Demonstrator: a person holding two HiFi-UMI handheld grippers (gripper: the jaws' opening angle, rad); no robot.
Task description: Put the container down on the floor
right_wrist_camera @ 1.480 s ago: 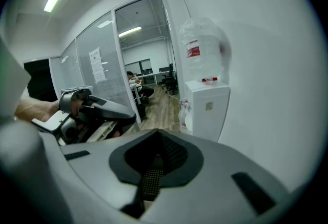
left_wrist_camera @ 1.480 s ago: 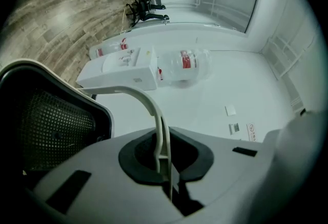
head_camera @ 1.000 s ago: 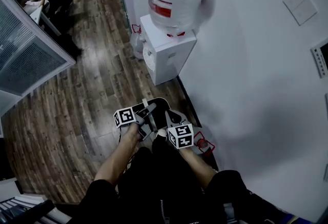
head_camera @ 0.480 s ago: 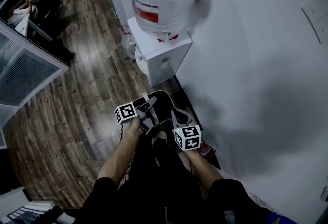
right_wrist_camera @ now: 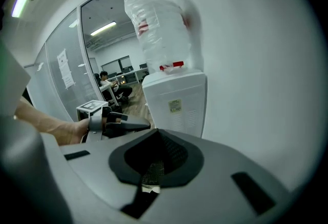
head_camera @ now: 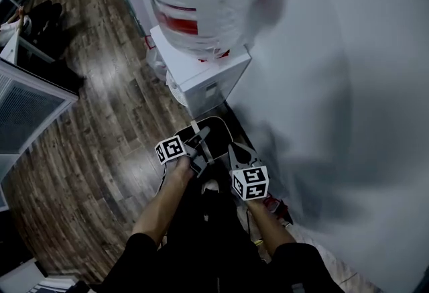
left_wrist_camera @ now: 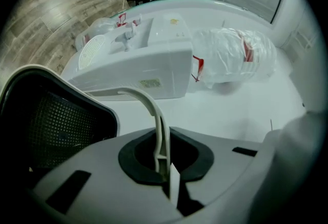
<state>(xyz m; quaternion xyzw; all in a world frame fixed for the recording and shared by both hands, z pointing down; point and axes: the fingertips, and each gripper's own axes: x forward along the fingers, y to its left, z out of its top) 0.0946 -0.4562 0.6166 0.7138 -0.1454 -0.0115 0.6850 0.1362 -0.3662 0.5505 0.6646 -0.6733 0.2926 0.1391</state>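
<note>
Head view, container (head_camera: 220, 137), water bottle label (head_camera: 178, 22) unreadable

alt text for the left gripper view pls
The left gripper has its jaws shut on a thin white handle that arcs over to a black mesh container at lower left. Beyond, tilted sideways in the frame, stand a white water dispenser topped by a clear bottle, against a white wall.
</note>
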